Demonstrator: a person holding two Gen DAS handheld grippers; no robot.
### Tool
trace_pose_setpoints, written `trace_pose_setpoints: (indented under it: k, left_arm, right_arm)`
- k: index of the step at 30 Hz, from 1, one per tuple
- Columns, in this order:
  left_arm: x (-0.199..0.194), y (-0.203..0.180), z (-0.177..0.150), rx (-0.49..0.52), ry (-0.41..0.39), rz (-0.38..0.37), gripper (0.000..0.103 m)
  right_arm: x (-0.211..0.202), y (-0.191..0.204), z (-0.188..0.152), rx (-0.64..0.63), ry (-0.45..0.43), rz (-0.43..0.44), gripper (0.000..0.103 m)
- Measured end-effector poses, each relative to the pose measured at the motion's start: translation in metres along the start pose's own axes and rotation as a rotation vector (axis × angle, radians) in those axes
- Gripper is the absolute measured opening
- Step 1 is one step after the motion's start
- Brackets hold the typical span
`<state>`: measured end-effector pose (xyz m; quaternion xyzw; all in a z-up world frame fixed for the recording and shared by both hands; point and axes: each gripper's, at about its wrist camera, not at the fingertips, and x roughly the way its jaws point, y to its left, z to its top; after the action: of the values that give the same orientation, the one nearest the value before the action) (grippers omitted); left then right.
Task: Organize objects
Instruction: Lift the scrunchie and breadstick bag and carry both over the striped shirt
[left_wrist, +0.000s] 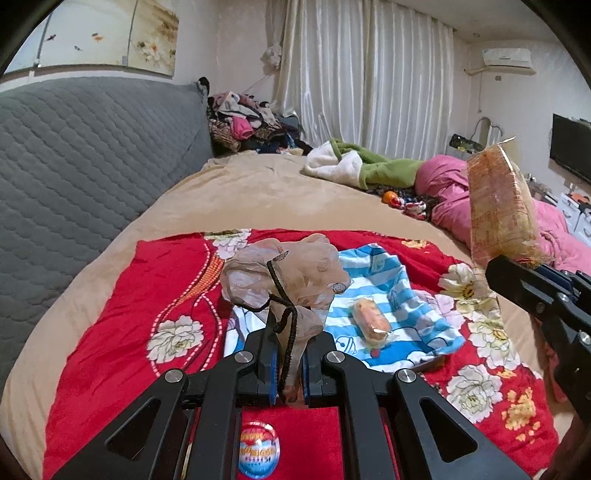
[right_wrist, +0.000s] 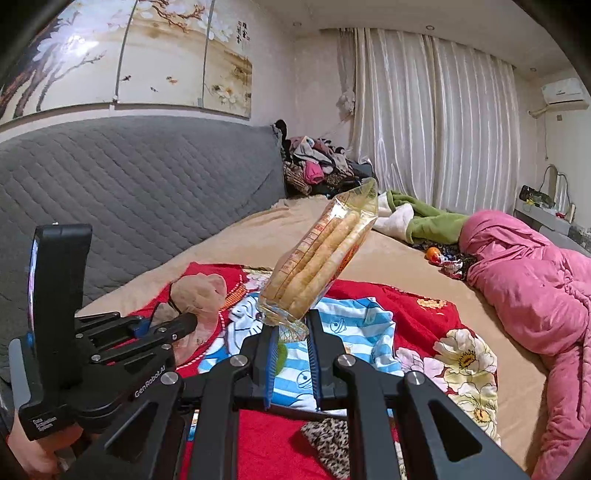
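Snacks and a pouch are what gets sorted on the bed (left_wrist: 258, 192), where a red floral cloth (left_wrist: 122, 295) lies below both tools and a blue striped cloth (left_wrist: 406, 306) sits ahead of them. Right tool (right_wrist: 291, 328) is clamped on the tail of a clear bag of wafer rolls (right_wrist: 325, 254), which stands up and away from its tips. Left tool (left_wrist: 287, 354) pinches the neck of a sheer drawstring pouch (left_wrist: 284, 269). A wrapped cake (left_wrist: 370, 319) lies just right of those tips. Best carry both low and level, setting down before loosening.
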<state>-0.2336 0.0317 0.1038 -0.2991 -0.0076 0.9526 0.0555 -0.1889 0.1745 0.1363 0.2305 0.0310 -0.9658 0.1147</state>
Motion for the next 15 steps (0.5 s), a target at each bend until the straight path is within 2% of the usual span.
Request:
trace_pose_setpoints:
  k: [8, 15]
  left_arm:
    - [0.056, -0.014, 0.003, -0.009, 0.042, -0.021, 0.009]
    - [0.108, -0.032, -0.006, -0.004, 0.085, -0.038, 0.009]
  right_arm:
    - [0.057, -0.015, -0.011, -0.005, 0.072, 0.005, 0.015]
    - [0.102, -0.034, -0.038, 0.002, 0.146, -0.016, 0.015]
